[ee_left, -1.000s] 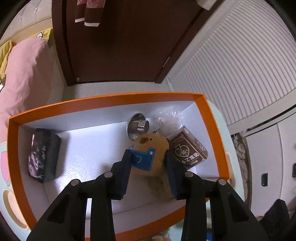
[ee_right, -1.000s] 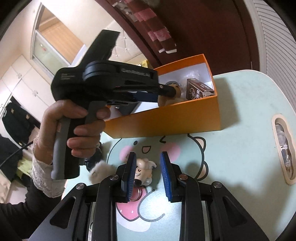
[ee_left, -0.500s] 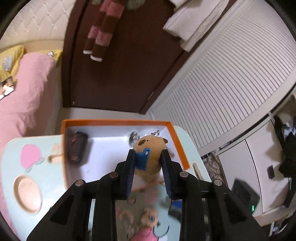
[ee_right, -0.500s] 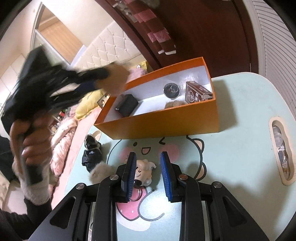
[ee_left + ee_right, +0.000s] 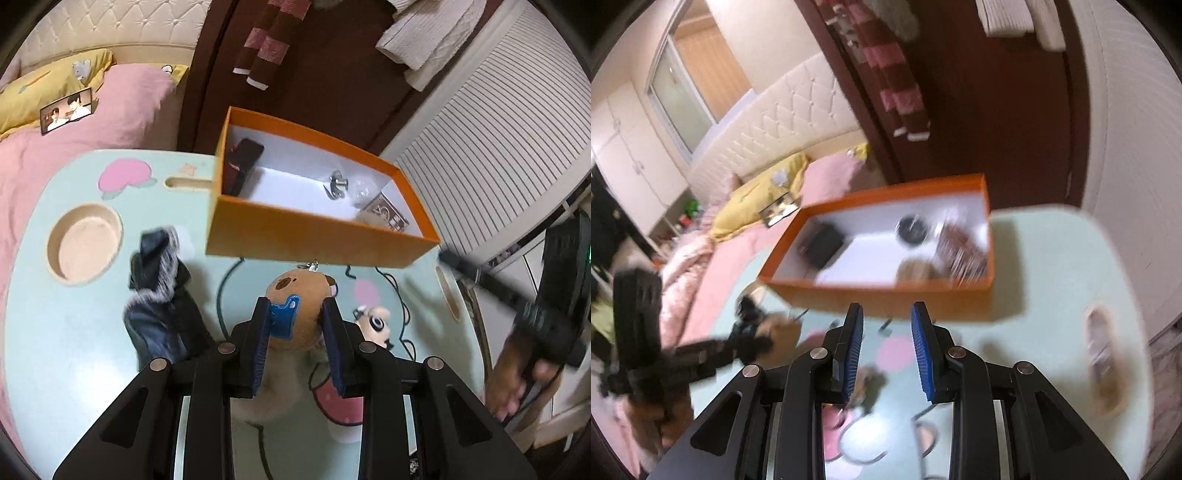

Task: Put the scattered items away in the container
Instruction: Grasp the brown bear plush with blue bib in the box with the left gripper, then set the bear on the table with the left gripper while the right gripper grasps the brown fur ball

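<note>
My left gripper (image 5: 295, 314) is shut on a brown capybara plush (image 5: 301, 295) with a blue patch, held above the table in front of the orange box (image 5: 314, 238). The box holds a black pouch (image 5: 243, 162), a metal piece (image 5: 337, 183) and a brown card box (image 5: 388, 218). A small panda-like toy (image 5: 375, 325) and a black fur-trimmed doll coat (image 5: 159, 295) lie on the table. My right gripper (image 5: 886, 343) is open and empty, above the table before the box (image 5: 886, 295); that view is blurred.
The mint table (image 5: 74, 332) has a round cup recess (image 5: 85, 243) at left and a slot (image 5: 188, 183). A pink bed (image 5: 74, 122) lies beyond the table. A dark door (image 5: 314, 74) and white slatted panel (image 5: 498, 129) stand behind the box.
My left gripper has pulled back out of the box with the capybara plush still in it, now over the table. My right gripper has lifted away from the small toy.
</note>
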A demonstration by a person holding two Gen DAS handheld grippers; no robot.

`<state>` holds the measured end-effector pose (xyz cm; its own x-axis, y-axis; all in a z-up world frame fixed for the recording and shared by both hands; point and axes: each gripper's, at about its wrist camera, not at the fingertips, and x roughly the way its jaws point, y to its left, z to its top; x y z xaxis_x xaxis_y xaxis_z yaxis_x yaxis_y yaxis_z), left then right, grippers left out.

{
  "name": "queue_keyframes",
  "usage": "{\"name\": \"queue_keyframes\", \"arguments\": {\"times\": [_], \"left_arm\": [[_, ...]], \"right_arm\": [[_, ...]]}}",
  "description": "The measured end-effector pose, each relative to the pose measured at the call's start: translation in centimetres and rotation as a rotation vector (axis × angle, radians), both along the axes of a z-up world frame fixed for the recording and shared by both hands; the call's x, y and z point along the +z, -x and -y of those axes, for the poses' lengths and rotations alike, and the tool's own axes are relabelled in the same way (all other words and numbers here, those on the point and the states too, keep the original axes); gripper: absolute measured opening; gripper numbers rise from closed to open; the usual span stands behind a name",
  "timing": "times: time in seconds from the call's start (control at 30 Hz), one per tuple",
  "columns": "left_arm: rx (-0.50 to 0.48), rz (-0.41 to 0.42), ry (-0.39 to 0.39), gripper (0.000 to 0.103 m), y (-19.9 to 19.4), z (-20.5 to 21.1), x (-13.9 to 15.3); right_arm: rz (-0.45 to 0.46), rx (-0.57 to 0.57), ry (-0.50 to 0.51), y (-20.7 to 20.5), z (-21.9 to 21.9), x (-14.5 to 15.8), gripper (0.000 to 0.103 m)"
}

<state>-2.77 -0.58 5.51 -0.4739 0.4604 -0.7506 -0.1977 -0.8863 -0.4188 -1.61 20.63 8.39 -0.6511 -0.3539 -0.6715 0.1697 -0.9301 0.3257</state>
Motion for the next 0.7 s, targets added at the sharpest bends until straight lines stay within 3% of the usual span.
{"name": "queue_keyframes", "arguments": {"times": [0.27, 0.3, 0.37, 0.5, 0.7], "left_arm": [[-0.034, -0.027, 0.024, 0.033, -1.0, -0.9, -0.9], [-0.035, -0.029, 0.022, 0.035, -1.2, -0.9, -0.8], [-0.026, -0.028, 0.013, 0.037, -1.3, -0.6, -0.7], [0.000, -0.037, 0.009, 0.058, -1.4, -0.1, -0.4], [0.016, -0.068, 0.009, 0.064, -1.5, 0.5, 0.5]], "right_arm": [[0.122, 0.027, -0.179, 6.5, 1.5, 2.6, 0.026], [0.138, 0.039, -0.193, 7.1, 1.8, 2.7, 0.032], [0.213, 0.091, -0.209, 8.3, 2.7, 2.5, 0.038], [0.370, 0.171, -0.265, 10.4, 4.1, 1.2, 0.041], [0.603, 0.166, -0.252, 14.0, 3.8, -1.8, 0.041]]}}
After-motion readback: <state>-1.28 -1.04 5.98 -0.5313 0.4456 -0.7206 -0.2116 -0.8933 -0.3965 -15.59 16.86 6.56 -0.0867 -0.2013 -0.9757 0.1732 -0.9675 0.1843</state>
